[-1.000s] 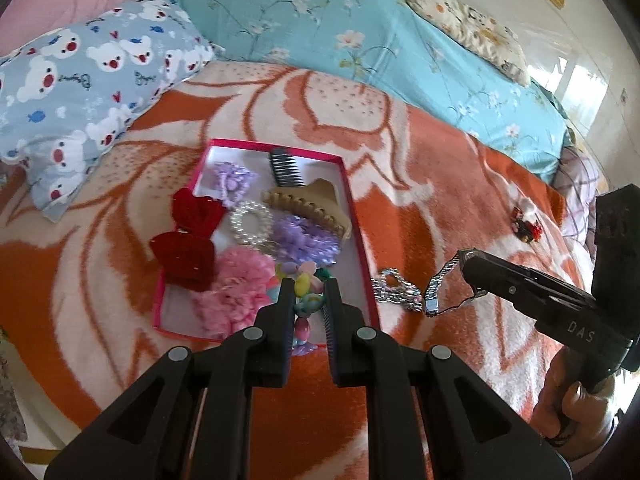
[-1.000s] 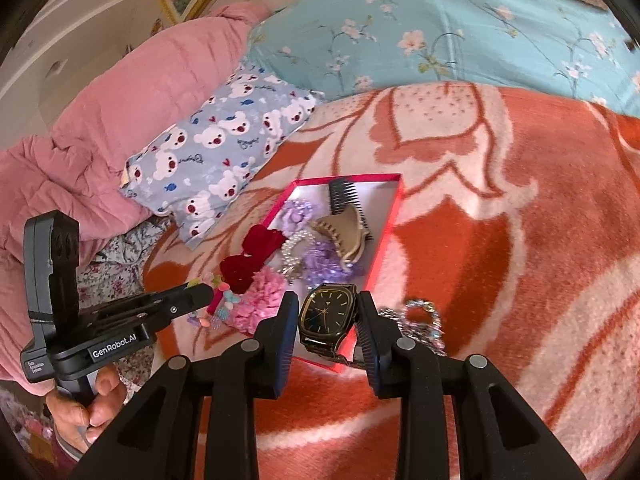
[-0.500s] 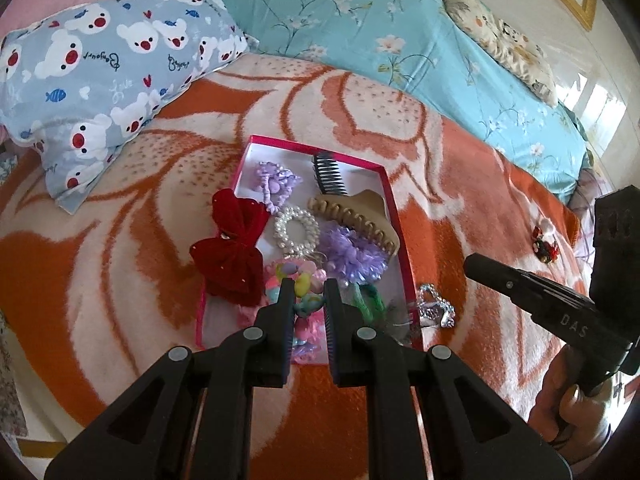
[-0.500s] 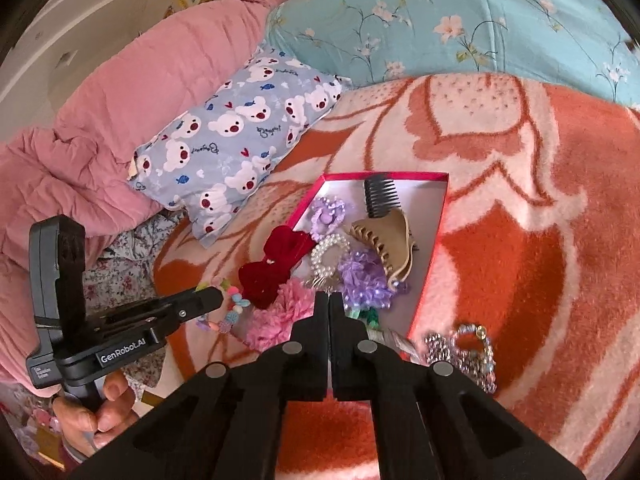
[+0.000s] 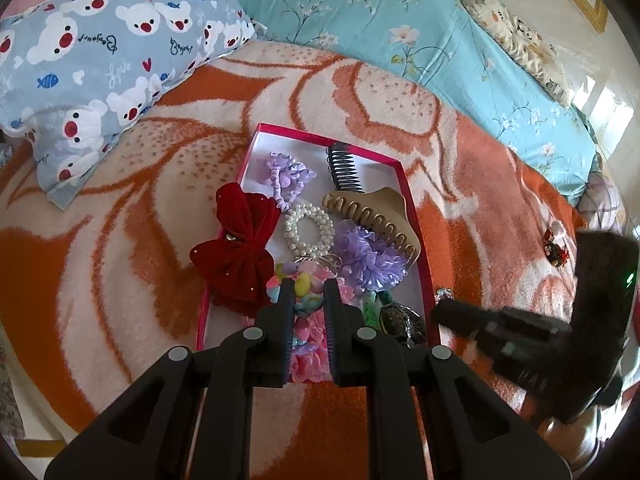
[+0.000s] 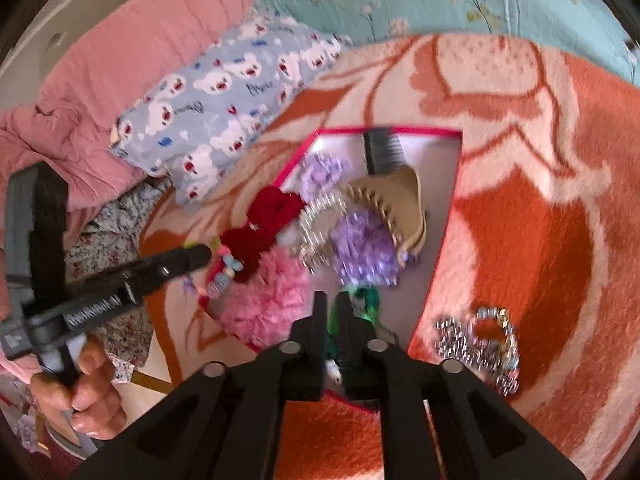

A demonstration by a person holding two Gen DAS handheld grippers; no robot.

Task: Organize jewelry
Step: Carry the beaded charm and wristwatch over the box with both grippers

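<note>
A pink-rimmed box [image 5: 416,216] on the orange blanket holds hair accessories: a red bow [image 5: 240,240], pearl ring [image 5: 310,229], purple scrunchie [image 5: 370,254], tan claw clip [image 5: 376,212], black comb [image 5: 344,164]. My left gripper [image 5: 306,286] is shut on a colourful bead bracelet [image 5: 304,292] over the box's near end. A dark watch [image 5: 396,318] lies in the box's near right corner. My right gripper [image 6: 331,300] is slightly apart and empty above the box's near edge [image 6: 436,264]. A silver crystal bracelet [image 6: 480,340] lies on the blanket right of the box.
A bear-print pillow [image 5: 100,60] and blue floral bedding [image 5: 420,32] lie behind the box. A small red trinket [image 5: 556,246] sits on the blanket at far right. A pink quilt [image 6: 100,72] lies at left in the right wrist view.
The right gripper let go of the watch into the box, shut, then parted slightly and moved. The left gripper carried the bead bracelet further over the box.
</note>
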